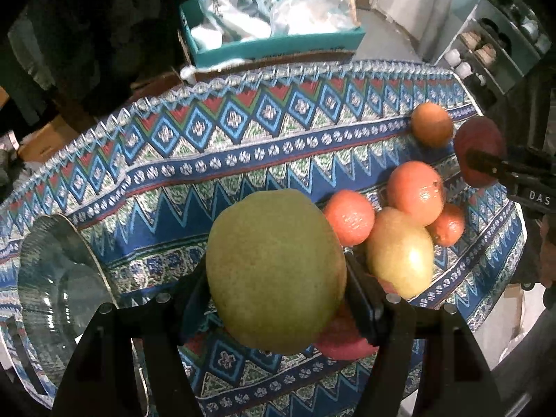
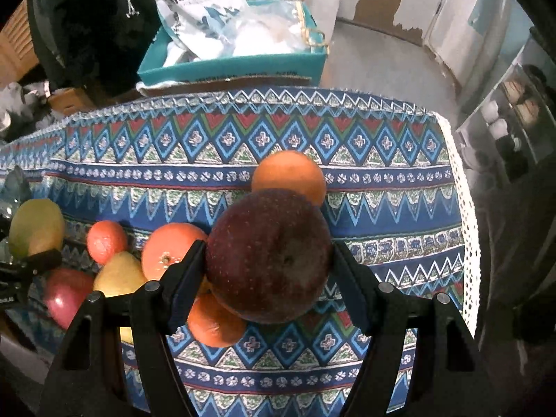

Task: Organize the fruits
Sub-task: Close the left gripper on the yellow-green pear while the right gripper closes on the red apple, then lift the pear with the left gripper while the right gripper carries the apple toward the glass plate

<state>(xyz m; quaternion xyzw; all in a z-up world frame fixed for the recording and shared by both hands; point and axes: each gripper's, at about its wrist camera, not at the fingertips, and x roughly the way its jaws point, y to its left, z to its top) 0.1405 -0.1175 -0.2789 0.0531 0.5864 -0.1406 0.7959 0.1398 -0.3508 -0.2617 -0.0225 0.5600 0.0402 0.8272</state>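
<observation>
Smooth green mango pinched in my left gripper, speckled dark-red apple clamped in my right gripper, "DAS" lettering, zigzag woven tablecloth.

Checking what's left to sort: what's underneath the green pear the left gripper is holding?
Below the green pear in the left gripper, a red fruit peeks out on the patterned tablecloth. The pear hides most of it.

A woven, matt patterned cloth covers the counter; the bowl at left is clear ribbed glass; the oranges shine, dimpled.
</observation>
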